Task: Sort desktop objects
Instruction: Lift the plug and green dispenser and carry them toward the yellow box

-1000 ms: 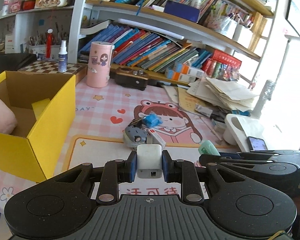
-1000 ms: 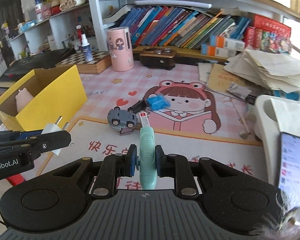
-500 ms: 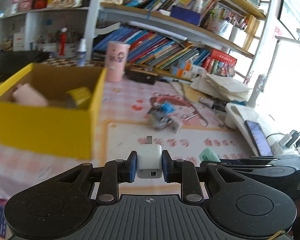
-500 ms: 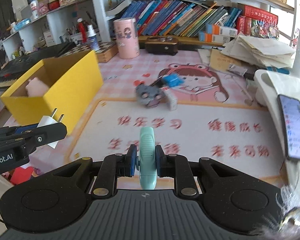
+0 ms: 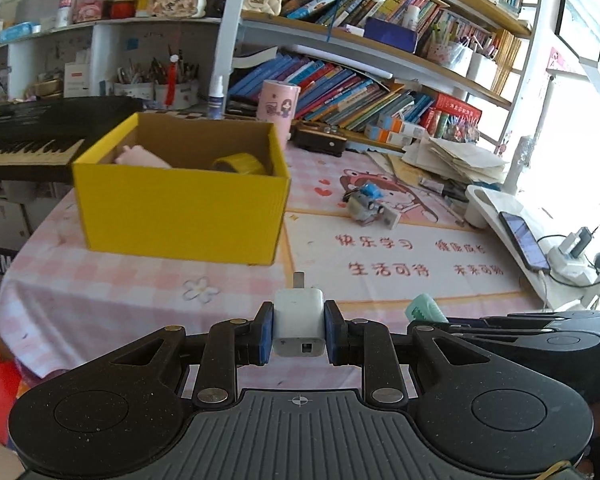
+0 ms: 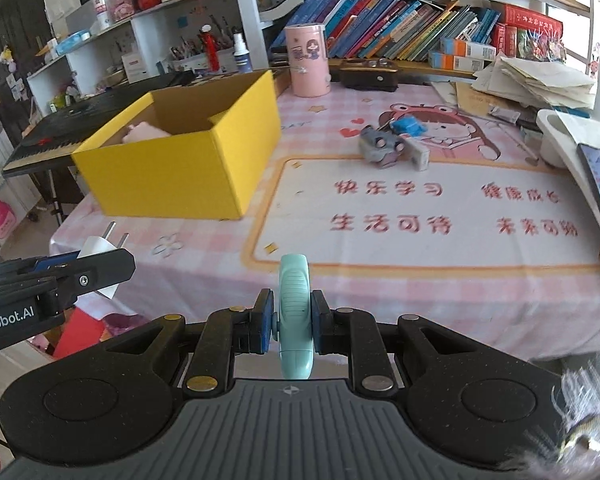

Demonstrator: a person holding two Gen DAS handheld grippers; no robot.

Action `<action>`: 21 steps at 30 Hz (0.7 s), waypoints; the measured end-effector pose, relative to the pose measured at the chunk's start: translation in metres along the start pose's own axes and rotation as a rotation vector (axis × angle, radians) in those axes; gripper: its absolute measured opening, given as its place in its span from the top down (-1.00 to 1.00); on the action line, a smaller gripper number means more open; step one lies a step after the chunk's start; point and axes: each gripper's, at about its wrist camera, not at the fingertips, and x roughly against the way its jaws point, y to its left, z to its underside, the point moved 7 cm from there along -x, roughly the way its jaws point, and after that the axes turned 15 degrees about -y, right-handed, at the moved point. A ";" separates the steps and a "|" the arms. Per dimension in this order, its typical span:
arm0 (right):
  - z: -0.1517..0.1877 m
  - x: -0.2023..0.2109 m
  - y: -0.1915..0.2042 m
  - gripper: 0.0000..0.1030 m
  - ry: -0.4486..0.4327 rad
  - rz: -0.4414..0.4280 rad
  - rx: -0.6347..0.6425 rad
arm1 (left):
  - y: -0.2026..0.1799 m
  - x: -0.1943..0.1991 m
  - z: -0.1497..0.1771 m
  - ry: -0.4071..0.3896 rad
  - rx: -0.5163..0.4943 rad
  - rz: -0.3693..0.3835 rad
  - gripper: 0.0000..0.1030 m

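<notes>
Charger (image 5: 299, 322) still clamped by left hand-held gripper (image 5: 299, 332), yellow box (image 5: 180, 204) now nearer, right grips teal tool (image 6: 296, 312).

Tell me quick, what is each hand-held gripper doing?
Left hand-held gripper: closed on a white plug adapter.
Right hand-held gripper: closed on a mint green gadget.

Both hand-held grippers farther back from the toy car (image 5: 365, 205), yellow box (image 5: 180, 208) now ahead.
</notes>
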 end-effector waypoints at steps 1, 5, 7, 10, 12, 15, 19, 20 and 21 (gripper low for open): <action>0.003 0.003 0.006 0.66 0.001 0.000 -0.002 | 0.003 0.004 0.001 0.000 -0.001 -0.002 0.54; 0.006 0.011 0.024 0.66 0.002 -0.011 0.003 | 0.016 0.020 0.003 -0.015 0.012 -0.019 0.54; 0.007 0.014 0.034 0.66 -0.002 -0.024 0.019 | 0.021 0.025 0.003 -0.023 0.019 -0.029 0.54; 0.008 0.017 0.048 0.66 -0.004 -0.044 0.043 | 0.029 0.034 0.003 -0.037 0.029 -0.042 0.54; 0.009 0.018 0.056 0.66 -0.004 -0.057 0.057 | 0.034 0.039 0.002 -0.047 0.037 -0.052 0.54; 0.008 0.018 0.067 0.66 -0.004 -0.077 0.082 | 0.043 0.047 0.001 -0.067 0.051 -0.073 0.54; 0.004 0.017 0.086 0.66 -0.013 -0.116 0.129 | 0.058 0.058 -0.002 -0.100 0.070 -0.110 0.54; 0.002 0.016 0.091 0.66 -0.016 -0.125 0.140 | 0.062 0.061 -0.004 -0.110 0.077 -0.121 0.54; 0.001 0.016 0.095 0.66 -0.018 -0.134 0.152 | 0.066 0.063 -0.004 -0.117 0.084 -0.132 0.54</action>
